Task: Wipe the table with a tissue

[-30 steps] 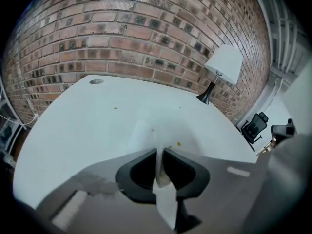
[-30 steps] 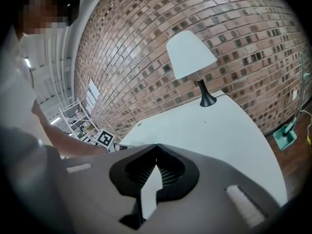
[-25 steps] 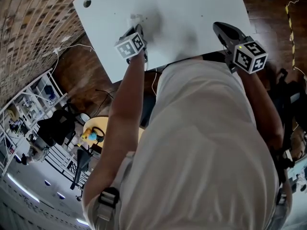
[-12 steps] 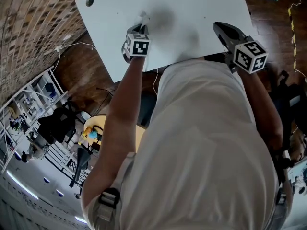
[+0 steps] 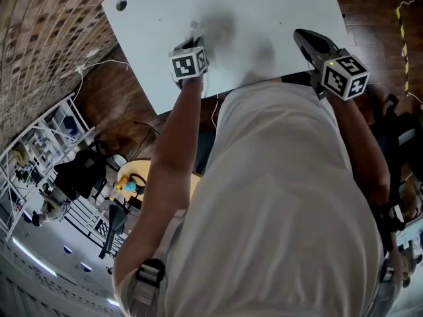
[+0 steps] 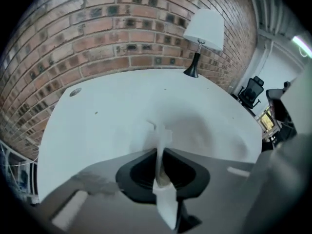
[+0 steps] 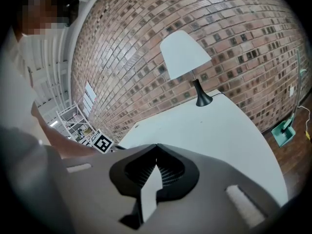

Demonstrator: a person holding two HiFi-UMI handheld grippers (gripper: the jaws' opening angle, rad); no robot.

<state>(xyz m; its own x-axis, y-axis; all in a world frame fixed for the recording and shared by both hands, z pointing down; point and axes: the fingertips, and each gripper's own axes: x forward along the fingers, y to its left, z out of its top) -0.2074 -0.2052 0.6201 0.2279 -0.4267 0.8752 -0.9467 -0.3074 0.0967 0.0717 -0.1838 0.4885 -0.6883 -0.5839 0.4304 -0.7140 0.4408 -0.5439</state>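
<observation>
Over the near left part of the white desk (image 5: 264, 5), the left gripper (image 6: 161, 152) is pointing steeply down, its jaws nearly closed and pinching a thin white tissue (image 6: 164, 136) between them. A crumpled end of the tissue is sticking out past the jaw tips toward the desk surface, and a soft grey shadow is lying on the desk just beyond it. Whether the tissue is actually pressing on the surface cannot be told. Near the desk's right front edge, the right gripper (image 7: 156, 147) is being held well apart from the left one, its jaws closed together and gripping nothing. At the far end of the desk, a lamp (image 6: 204, 30) with a white shade and a black foot is standing in front of a brick wall (image 6: 122, 28). A small round hole (image 5: 121, 5) is showing near the desk's far left corner. The person's light shirt (image 5: 284, 197) is filling the lower part of the head view.
</observation>
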